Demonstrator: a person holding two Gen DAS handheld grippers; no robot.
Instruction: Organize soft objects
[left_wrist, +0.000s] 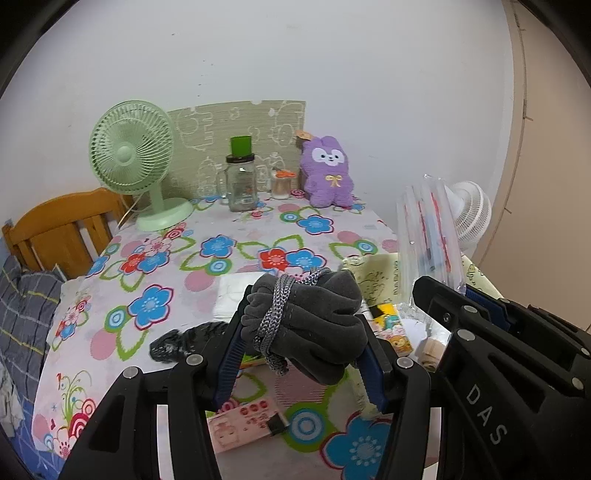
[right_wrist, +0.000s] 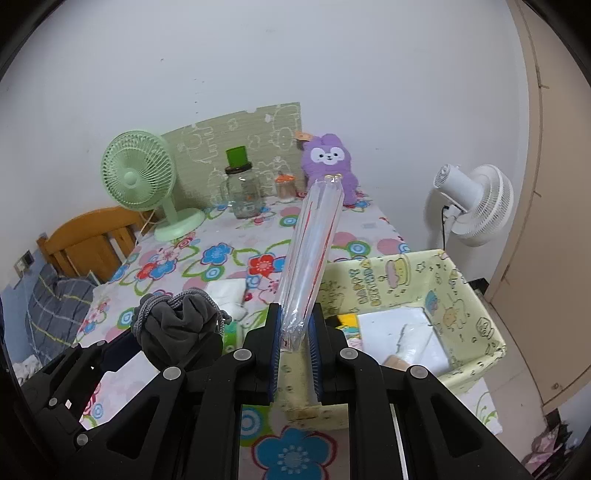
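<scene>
My left gripper (left_wrist: 303, 332) clamps a grey drawstring pouch (left_wrist: 306, 317) wound with its cord, lifted above the floral tablecloth (left_wrist: 221, 240). My right gripper (right_wrist: 295, 339) pinches the end of a clear plastic sleeve (right_wrist: 314, 251) that juts upward. Both seem mid-carry. Next, I judge, each goes over the yellow birthday-print box (right_wrist: 476, 306) at my right before I let go.

Grey fleece pouch (left_wrist: 310, 317), bundled, wound with grey cord, held off the table. Clear plastic packet (right_wrist: 310, 266), long, red-striped, held upright by its lower end beside yellow box (right_wrist: 476, 306).
</scene>
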